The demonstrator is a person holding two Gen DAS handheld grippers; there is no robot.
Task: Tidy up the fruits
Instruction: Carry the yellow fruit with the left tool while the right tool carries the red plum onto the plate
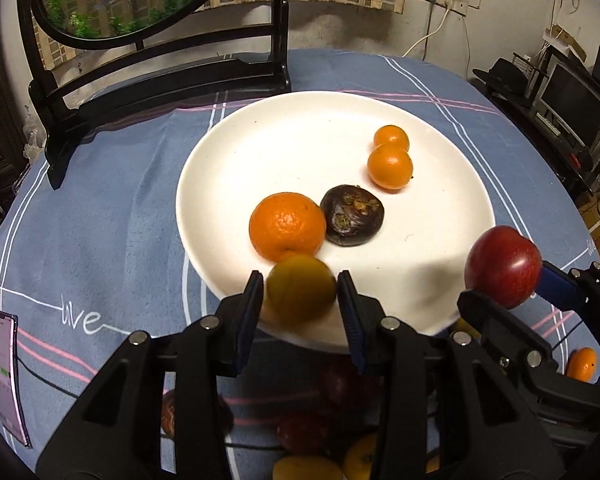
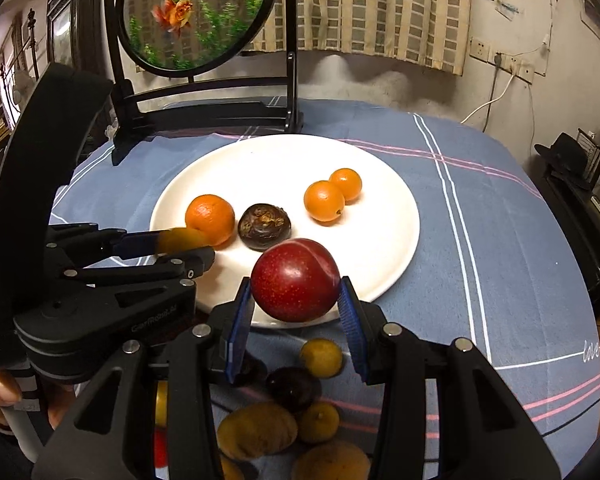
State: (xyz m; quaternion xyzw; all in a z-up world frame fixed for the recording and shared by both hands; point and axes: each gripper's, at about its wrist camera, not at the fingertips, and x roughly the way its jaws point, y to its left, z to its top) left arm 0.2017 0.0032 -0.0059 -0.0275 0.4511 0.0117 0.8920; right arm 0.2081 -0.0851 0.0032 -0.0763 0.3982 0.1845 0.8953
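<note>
A white plate (image 1: 300, 128) (image 2: 380, 216) holds a large orange (image 1: 286, 226) (image 2: 210, 216), a dark purple fruit (image 1: 354, 216) (image 2: 264, 226) and two small oranges (image 1: 390, 166) (image 2: 324, 201). My left gripper (image 1: 300, 300) (image 2: 184, 246) holds a yellow-green fruit (image 1: 302, 286) (image 2: 182, 240) over the plate's near edge; it looks blurred, with a slim gap at each pad. My right gripper (image 2: 296, 306) (image 1: 504, 280) is shut on a red plum (image 2: 296, 280) (image 1: 502, 266) above the plate's near rim.
Several loose fruits (image 2: 292, 412) (image 1: 320, 432) lie on the blue cloth below the grippers. A small orange (image 1: 582, 364) lies at the right. A phone (image 1: 6, 376) lies at the left edge. A black-framed round screen (image 2: 196, 16) stands behind the plate.
</note>
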